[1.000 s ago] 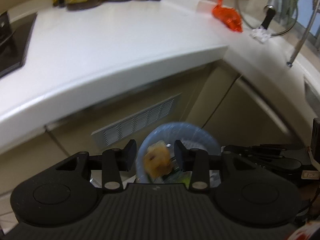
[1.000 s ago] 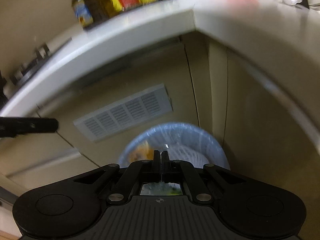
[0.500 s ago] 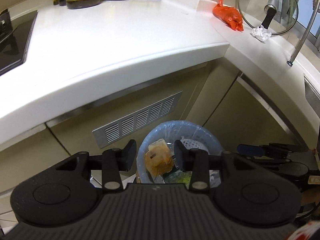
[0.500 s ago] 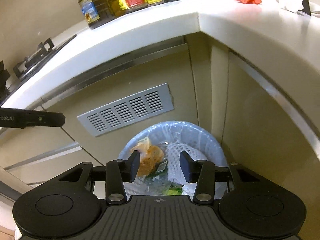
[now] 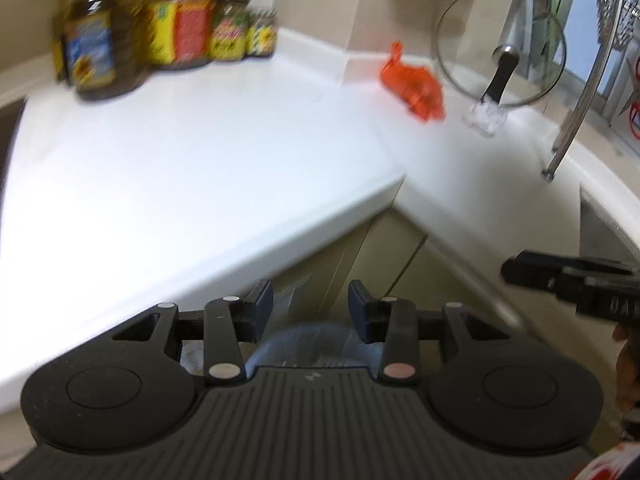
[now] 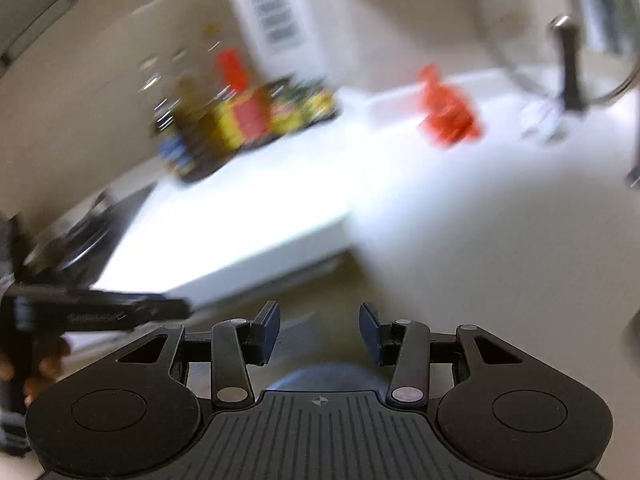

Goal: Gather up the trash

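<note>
A white counter [image 5: 192, 152] is seen – bottles [image 5: 168, 36] at the back, a red bag [image 5: 414, 84] near the corner. Both claws, left gripper [image 5: 310, 306] and right gripper [image 6: 319, 330], are held apart and empty.

- You have two grippers in view: the left gripper [image 5: 311, 306] and the right gripper [image 6: 319, 330].
- One orange-red crumpled wrapper [image 5: 414, 86] lies on the one white counter [image 5: 200, 160].
- One crumpled white scrap [image 5: 485, 117].
- One glass lid [image 5: 500, 46].
- One blue-lined bin [image 5: 312, 340].
- Bottles and jars [image 5: 172, 36]: about six, too blurred for you to count surely.
</note>
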The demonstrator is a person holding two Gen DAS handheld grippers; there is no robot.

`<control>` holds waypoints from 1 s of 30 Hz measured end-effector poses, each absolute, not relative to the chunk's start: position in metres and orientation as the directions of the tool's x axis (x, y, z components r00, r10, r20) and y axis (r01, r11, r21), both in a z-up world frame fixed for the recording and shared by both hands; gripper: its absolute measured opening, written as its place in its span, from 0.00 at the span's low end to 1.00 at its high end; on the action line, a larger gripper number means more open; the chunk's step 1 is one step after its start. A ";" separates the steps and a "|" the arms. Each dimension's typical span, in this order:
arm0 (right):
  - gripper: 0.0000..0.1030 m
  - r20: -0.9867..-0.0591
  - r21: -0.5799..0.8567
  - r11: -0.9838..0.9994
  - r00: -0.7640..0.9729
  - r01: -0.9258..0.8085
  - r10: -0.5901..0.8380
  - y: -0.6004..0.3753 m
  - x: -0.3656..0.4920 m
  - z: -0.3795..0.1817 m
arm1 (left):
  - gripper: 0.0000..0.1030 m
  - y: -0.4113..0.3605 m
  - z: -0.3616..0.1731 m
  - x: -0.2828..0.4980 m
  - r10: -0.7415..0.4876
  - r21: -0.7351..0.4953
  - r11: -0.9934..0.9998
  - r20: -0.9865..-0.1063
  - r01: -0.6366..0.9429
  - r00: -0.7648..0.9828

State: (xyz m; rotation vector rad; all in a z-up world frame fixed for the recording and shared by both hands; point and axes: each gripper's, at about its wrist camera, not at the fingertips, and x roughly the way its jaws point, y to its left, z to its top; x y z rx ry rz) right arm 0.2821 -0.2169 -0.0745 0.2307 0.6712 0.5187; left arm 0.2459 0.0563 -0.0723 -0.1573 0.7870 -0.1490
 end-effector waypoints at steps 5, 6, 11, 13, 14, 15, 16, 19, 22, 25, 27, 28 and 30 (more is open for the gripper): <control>0.71 -0.497 0.303 0.930 0.798 -0.210 0.342 -0.269 0.336 -0.054 | 0.36 0.026 -0.056 0.303 -0.227 -0.202 0.972 -0.649 0.123 0.726; 0.71 -0.498 0.292 0.939 0.810 -0.180 0.309 -0.278 0.349 -0.052 | 0.36 0.019 -0.054 0.316 -0.232 -0.202 0.971 -0.642 0.131 0.730; 0.71 -0.493 0.251 0.965 0.849 -0.072 0.191 -0.309 0.414 -0.052 | 0.36 -0.014 -0.048 0.381 -0.267 -0.225 0.961 -0.611 0.160 0.745; 0.71 -0.493 0.242 0.969 0.853 -0.054 0.171 -0.312 0.438 -0.055 | 0.36 -0.025 -0.047 0.406 -0.271 -0.230 0.960 -0.604 0.162 0.749; 0.71 -0.498 0.240 0.970 0.852 -0.043 0.162 -0.312 0.449 -0.057 | 0.36 -0.030 -0.047 0.418 -0.270 -0.226 0.960 -0.601 0.164 0.752; 0.71 -0.499 0.245 0.969 0.852 -0.037 0.159 -0.315 0.461 -0.059 | 0.36 -0.036 -0.046 0.428 -0.269 -0.219 0.961 -0.597 0.168 0.756; 0.71 -0.499 0.251 0.968 0.853 -0.028 0.154 -0.316 0.472 -0.061 | 0.37 -0.040 -0.046 0.437 -0.265 -0.210 0.963 -0.594 0.171 0.760; 0.71 -0.506 0.260 0.966 0.851 -0.004 0.140 -0.320 0.502 -0.066 | 0.38 -0.051 -0.046 0.462 -0.257 -0.195 0.965 -0.589 0.174 0.766; 0.71 -0.518 0.259 0.966 0.847 0.021 0.121 -0.327 0.528 -0.071 | 0.41 -0.060 -0.047 0.483 -0.252 -0.186 0.967 -0.582 0.175 0.773; 0.71 -0.541 0.278 0.960 0.832 0.043 0.119 -0.333 0.546 -0.081 | 0.44 -0.072 -0.045 0.499 -0.246 -0.178 0.968 -0.579 0.175 0.777; 0.70 -0.558 0.298 0.954 0.819 0.045 0.135 -0.336 0.555 -0.086 | 0.45 -0.081 -0.045 0.508 -0.249 -0.176 0.968 -0.578 0.180 0.777; 0.66 -0.559 0.309 0.950 0.817 0.042 0.145 -0.338 0.557 -0.088 | 0.47 -0.085 -0.044 0.511 -0.250 -0.174 0.968 -0.578 0.183 0.777; 0.52 -0.559 0.325 0.945 0.812 0.028 0.168 -0.339 0.563 -0.091 | 0.49 -0.093 -0.044 0.518 -0.253 -0.169 0.967 -0.573 0.189 0.780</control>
